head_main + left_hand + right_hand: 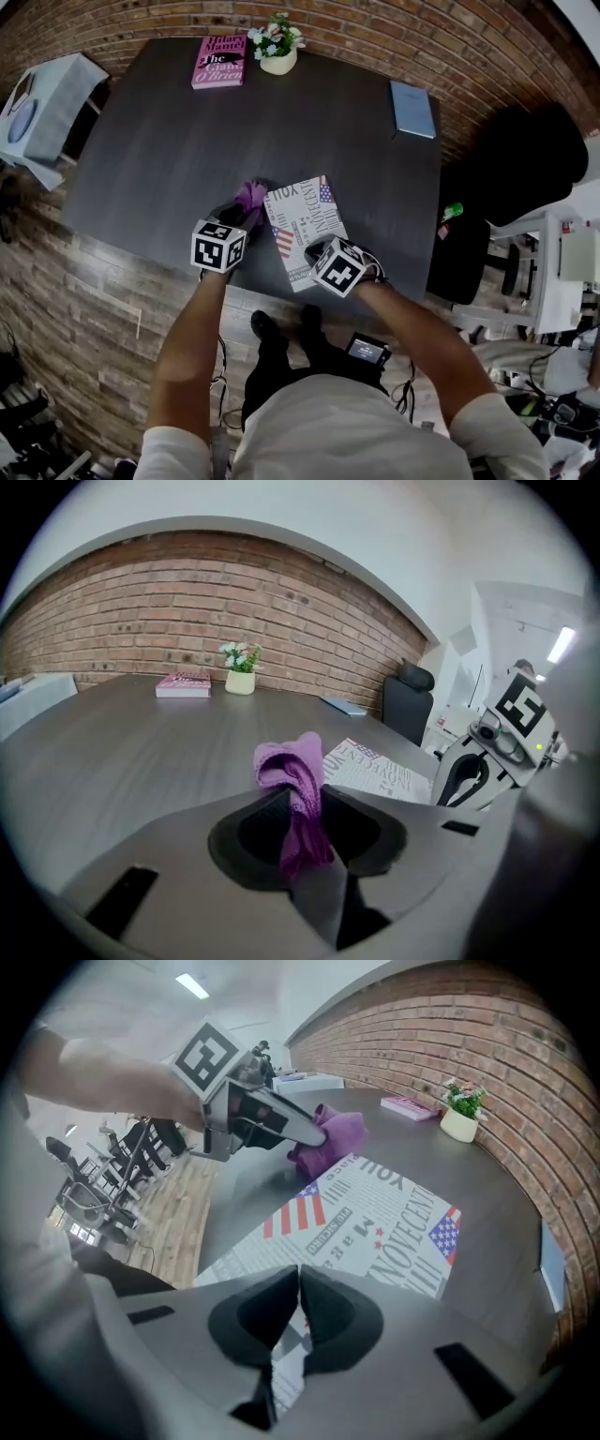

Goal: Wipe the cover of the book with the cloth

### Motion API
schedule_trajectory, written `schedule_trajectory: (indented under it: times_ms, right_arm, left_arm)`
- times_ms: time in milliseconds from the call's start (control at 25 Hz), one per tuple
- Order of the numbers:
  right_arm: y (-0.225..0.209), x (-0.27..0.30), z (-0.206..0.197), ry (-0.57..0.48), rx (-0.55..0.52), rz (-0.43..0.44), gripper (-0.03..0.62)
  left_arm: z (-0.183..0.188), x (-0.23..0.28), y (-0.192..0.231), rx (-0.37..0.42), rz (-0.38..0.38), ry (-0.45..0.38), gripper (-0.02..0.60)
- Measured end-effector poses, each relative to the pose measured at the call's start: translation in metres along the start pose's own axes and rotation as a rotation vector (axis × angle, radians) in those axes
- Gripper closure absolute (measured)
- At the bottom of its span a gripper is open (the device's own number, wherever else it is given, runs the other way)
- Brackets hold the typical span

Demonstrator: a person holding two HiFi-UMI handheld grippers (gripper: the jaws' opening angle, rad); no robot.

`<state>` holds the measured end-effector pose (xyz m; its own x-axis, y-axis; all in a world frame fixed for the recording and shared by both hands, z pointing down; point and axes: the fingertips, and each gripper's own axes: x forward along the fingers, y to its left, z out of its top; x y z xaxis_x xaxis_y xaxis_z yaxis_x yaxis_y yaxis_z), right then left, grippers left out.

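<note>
The book (302,225) has a newspaper-print cover with flags and lies flat near the front edge of the dark table (169,141). My left gripper (246,212) is shut on a bunched purple cloth (250,197), held just left of the book's far left corner. In the left gripper view the cloth (295,780) sticks up between the jaws of that gripper (302,810), with the book (380,772) to the right. My right gripper (315,251) is shut with its tips together over the book's near right part. In the right gripper view, print (375,1232) lies under its tips (298,1283).
A pink book (219,61) and a small white flower pot (277,45) stand at the table's far edge. A blue-grey notebook (412,108) lies at the far right. A black chair (525,159) stands right of the table. A brick wall runs behind.
</note>
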<state>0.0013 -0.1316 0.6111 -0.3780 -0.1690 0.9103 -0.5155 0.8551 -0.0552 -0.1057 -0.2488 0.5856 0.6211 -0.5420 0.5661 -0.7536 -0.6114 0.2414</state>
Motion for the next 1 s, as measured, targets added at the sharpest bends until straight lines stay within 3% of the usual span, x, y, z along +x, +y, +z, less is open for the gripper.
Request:
schedule_trajectory:
  times_ms: [120,560,1000]
  right_arm:
    - [0.001,-0.001,0.000,0.002,0.000,0.005,0.574]
    - [0.000,0.000,0.001,0.001,-0.016,0.019,0.574]
    - [0.000,0.000,-0.001,-0.004,-0.038,0.014,0.574]
  left_arm:
    - [0.003,0.010,-0.001,0.022,-0.008,0.017,0.475]
    - [-0.006,0.010,-0.020,-0.063,-0.077,-0.010,0.485]
    - [-0.024,0.000,-0.053,-0.037,-0.113,0.014,0.488]
